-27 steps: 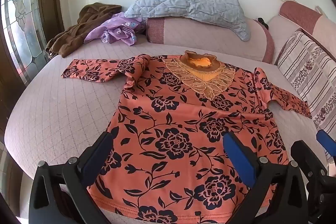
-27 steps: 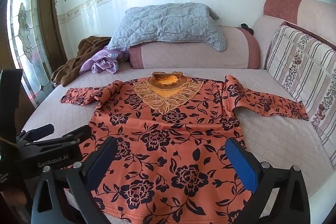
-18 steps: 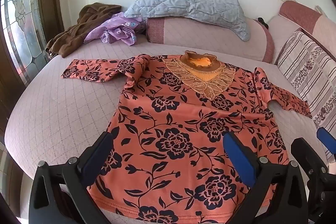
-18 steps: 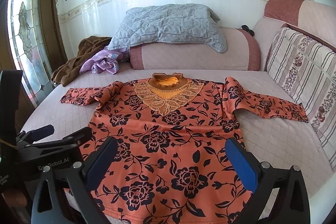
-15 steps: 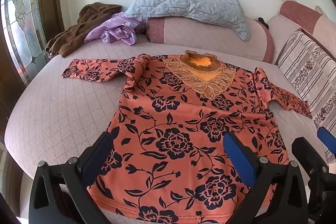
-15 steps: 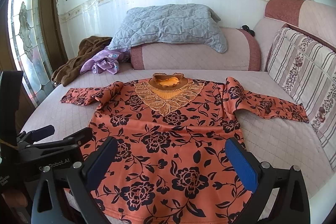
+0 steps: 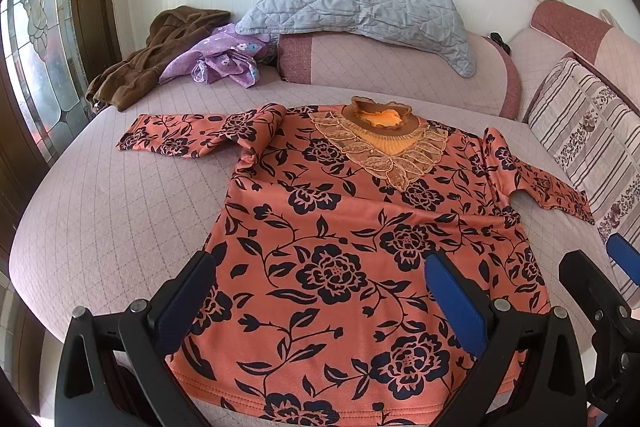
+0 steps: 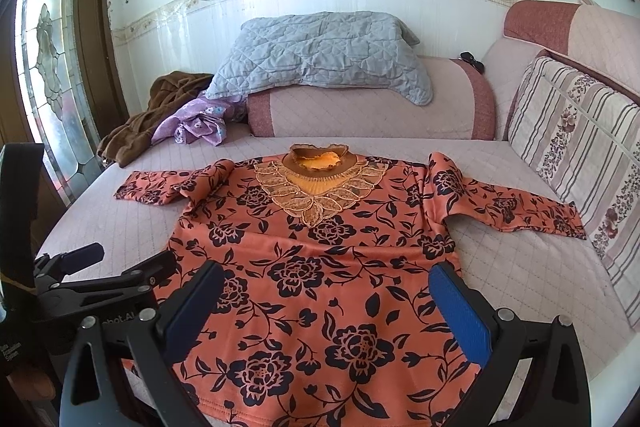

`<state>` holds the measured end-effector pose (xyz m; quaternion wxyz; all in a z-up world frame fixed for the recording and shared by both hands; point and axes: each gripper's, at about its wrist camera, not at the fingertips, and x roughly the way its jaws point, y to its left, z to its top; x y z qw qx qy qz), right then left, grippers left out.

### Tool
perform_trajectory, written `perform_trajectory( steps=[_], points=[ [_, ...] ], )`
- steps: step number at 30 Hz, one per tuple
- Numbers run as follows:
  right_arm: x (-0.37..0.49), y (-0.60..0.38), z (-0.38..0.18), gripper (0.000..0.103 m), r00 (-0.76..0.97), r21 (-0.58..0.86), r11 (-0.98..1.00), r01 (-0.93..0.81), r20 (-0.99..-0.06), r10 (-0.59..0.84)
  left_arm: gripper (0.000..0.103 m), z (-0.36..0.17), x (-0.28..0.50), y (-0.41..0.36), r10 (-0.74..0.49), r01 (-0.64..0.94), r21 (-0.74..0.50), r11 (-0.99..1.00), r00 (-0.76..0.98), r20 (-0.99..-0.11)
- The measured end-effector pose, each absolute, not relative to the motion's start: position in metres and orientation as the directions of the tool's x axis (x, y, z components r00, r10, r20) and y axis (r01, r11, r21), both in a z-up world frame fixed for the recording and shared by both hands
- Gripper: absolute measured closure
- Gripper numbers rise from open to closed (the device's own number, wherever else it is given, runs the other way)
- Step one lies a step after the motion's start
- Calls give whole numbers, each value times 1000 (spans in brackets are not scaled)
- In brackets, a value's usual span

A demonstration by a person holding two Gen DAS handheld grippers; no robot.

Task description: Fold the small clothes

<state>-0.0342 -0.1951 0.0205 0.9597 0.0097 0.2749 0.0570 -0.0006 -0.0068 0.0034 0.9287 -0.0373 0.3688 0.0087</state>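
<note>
On the quilted pink sofa seat (image 7: 120, 211) in front of me, the orange long-sleeved blouse with black flowers and a lace collar (image 7: 344, 227) lies flat and face up, hem at the near edge, collar toward the far backrest, one sleeve stretched out to the left and the other to the right. My left gripper (image 7: 320, 291) hovers over the near hem with its fingers wide apart and nothing between them; my right gripper (image 8: 324, 303) hangs above the same near part of the blouse, its fingers also spread and empty. Nothing is folded yet, so I judge the first fold is the step in hand.

To do it well, I should go for the sleeves first: pinch the left cuff (image 7: 132, 139) and the right cuff (image 8: 568, 223) through one layer only, then lay each across the chest so the body becomes a clean rectangle. The left sleeve is bunched at the shoulder, so it probably needs smoothing before it is laid over. The fabric looks thin and slippery; I would grip close to the seam, lift low, and keep clear of the lace. The grey quilted blanket (image 8: 320, 55) and the brown and purple clothes (image 8: 176, 115) at the far left stay out of my way.
</note>
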Motion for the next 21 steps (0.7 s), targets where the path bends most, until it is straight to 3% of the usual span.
perform_trajectory(
  steps=[11,16,20,21],
  points=[
    [-30,-197,18,0,800,67,992,-105,-586,124,0,1,1,-5,-16,-43,-72,996,744,-668],
    [-20,-228,-3,0,765,294,949,-115,-583,273,0,-32,14,9,-14,-78,-89,993,671,-741],
    [3,-310,-55,0,736,553,832,47,-582,345,0,-66,20,17,12,-116,-72,991,600,-800],
    [7,-325,-67,0,746,643,763,71,-542,387,0,-73,22,19,25,-123,-58,991,584,-811]
  ],
)
